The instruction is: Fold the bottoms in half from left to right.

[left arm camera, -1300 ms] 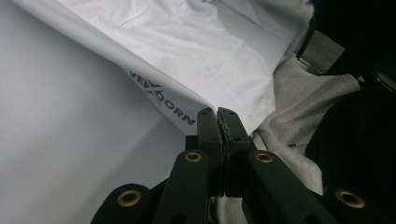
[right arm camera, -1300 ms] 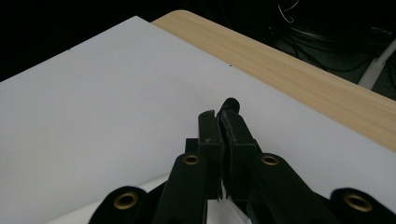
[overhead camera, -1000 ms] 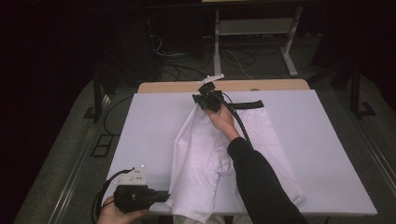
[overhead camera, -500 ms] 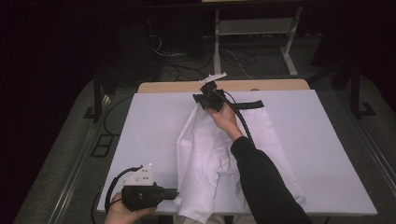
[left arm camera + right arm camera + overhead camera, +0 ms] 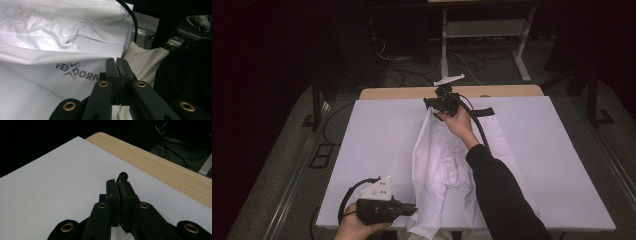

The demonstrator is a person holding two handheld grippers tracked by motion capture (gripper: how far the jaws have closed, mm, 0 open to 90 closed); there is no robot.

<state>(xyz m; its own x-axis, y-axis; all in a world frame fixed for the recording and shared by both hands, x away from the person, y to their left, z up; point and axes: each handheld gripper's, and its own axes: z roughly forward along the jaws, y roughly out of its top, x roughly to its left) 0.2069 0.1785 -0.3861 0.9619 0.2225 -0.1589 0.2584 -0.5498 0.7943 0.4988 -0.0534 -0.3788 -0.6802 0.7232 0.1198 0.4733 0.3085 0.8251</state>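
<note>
A white shirt [image 5: 442, 165] lies crumpled lengthwise down the middle of the white-covered table [image 5: 377, 135]. Its far corner is lifted by my right gripper [image 5: 430, 105], which is shut on it near the table's far edge. In the right gripper view the jaws [image 5: 117, 182] are pressed together, and a bit of white cloth [image 5: 117, 233] shows beneath them. My left gripper [image 5: 413, 210] sits at the near edge, shut on the shirt's near hem. In the left gripper view its closed jaws [image 5: 117, 61] meet the cloth beside a grey printed logo [image 5: 75, 71].
A wooden strip of tabletop [image 5: 402, 93] shows past the white cover. A black strip [image 5: 482, 112] lies on the table right of the right gripper. Beige cloth [image 5: 147, 62] hangs below the near edge. A metal stand [image 5: 482, 35] and cables sit on the floor beyond.
My left gripper has slid to the right along the near edge, up to the shirt's hem. The right gripper has stayed in place, holding the far corner.
</note>
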